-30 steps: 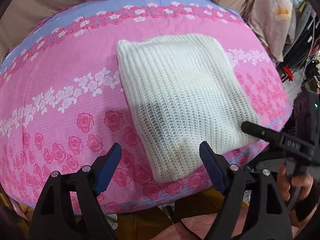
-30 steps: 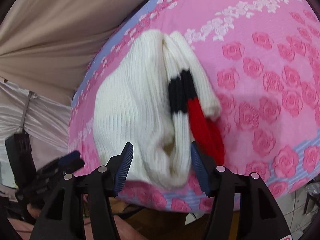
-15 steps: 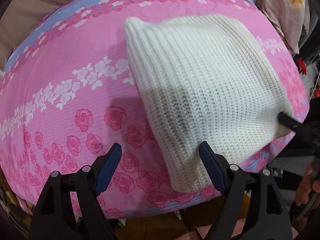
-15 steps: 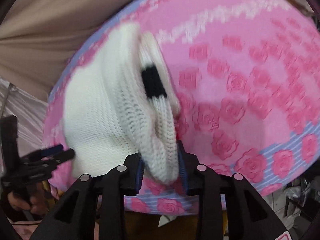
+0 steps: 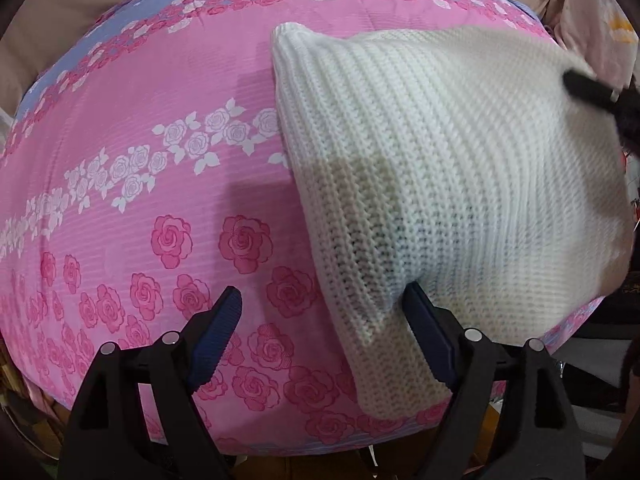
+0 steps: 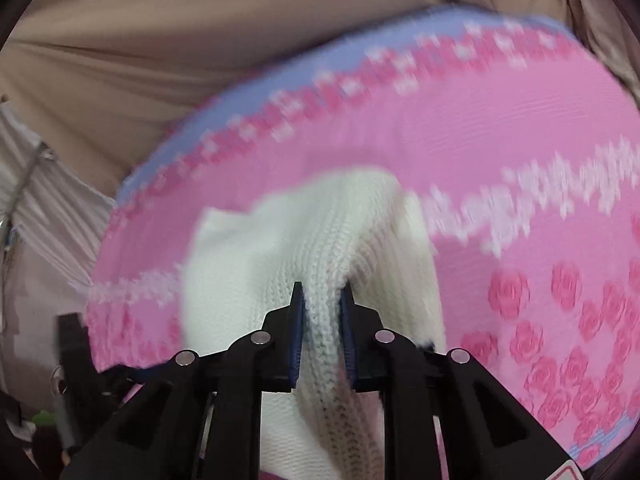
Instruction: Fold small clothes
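A folded white knit sweater (image 5: 448, 184) lies on a pink rose-print sheet (image 5: 160, 168), its right side lifted. My left gripper (image 5: 320, 340) is open over the near edge, with the sweater's near corner between its fingers and against the right finger (image 5: 428, 344). My right gripper (image 6: 322, 336) is shut on a thick fold of the same sweater (image 6: 320, 256) and holds it raised off the sheet (image 6: 500, 152). The right gripper's tip shows in the left wrist view (image 5: 588, 88) at the far right edge of the sweater.
A beige cloth backdrop (image 6: 200, 40) hangs behind the table. A floral cushion (image 5: 600, 20) sits at the far right. The table's near edge (image 5: 280, 444) runs just in front of my left gripper. The left gripper shows blurred in the right wrist view (image 6: 72, 344).
My right gripper closed on the sweater's edge and lifted it up and across; the red and black stripes went out of view. My left gripper moved in closer to the near corner.
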A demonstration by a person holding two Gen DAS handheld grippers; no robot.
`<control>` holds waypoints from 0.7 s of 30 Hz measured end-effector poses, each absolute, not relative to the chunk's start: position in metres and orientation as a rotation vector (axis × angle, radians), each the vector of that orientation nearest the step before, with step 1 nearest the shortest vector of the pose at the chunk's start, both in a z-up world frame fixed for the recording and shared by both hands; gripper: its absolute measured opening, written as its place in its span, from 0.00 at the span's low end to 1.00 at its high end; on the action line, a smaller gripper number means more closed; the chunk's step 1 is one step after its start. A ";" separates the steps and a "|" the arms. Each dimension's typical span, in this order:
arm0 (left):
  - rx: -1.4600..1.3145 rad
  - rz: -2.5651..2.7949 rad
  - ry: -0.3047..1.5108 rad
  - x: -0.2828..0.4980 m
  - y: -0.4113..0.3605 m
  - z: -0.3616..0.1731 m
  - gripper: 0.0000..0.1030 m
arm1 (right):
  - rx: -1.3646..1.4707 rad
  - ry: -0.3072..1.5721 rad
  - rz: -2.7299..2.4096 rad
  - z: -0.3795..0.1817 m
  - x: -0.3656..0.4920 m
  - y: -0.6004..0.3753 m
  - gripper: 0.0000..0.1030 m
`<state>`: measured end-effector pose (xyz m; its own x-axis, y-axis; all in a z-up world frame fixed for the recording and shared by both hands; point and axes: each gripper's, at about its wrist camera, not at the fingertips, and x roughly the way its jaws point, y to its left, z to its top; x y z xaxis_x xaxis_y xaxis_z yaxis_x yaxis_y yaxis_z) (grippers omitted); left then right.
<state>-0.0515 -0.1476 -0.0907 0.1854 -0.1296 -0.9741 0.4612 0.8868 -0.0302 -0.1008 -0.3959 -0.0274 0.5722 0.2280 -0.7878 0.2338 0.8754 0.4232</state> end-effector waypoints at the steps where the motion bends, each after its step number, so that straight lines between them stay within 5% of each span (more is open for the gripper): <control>1: 0.297 -0.425 1.324 -0.051 -0.148 -0.092 0.81 | 0.507 0.953 -0.017 -0.020 -0.103 -0.395 0.15; 5: 0.305 -0.434 1.338 -0.049 -0.149 -0.097 0.81 | 0.488 1.140 -0.097 -0.089 -0.089 -0.409 0.22; 9: 0.304 -0.449 1.339 -0.051 -0.149 -0.090 0.80 | 0.602 1.036 -0.102 -0.061 -0.117 -0.418 0.30; 13: 0.294 -0.486 1.365 -0.057 -0.146 -0.085 0.80 | 0.623 1.015 -0.131 -0.046 -0.163 -0.415 0.50; 21: 0.322 -0.505 1.380 -0.074 -0.152 -0.076 0.82 | 0.783 1.081 -0.149 -0.075 -0.218 -0.400 0.51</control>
